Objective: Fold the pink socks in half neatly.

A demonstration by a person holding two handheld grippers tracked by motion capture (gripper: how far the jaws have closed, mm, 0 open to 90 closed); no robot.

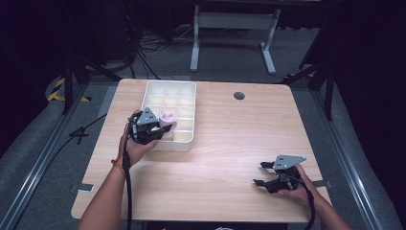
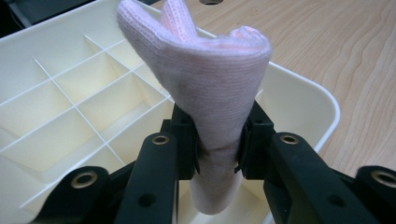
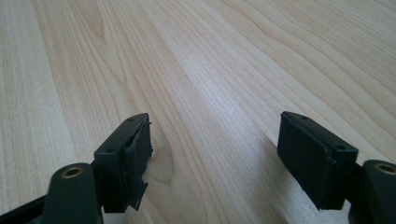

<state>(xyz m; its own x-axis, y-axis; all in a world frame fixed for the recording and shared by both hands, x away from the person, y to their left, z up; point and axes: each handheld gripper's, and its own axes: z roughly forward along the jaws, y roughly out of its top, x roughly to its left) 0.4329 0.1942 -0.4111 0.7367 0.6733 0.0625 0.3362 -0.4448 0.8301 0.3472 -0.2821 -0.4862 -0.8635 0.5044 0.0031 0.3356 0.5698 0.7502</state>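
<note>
Left claw (image 2: 217,154) grips pink sock (image 2: 210,88), lower end cut off; right claw (image 3: 215,158) released

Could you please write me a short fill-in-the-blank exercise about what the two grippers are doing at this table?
1. The left gripper is shut on a ____ knitted cloth.
2. The cloth hangs over a white ____ split into compartments.
3. The right gripper has its jaws ____, with nothing between them.
4. Below the right gripper lies the bare ____ table.

Missing words: pink; tray; open; wooden
</note>
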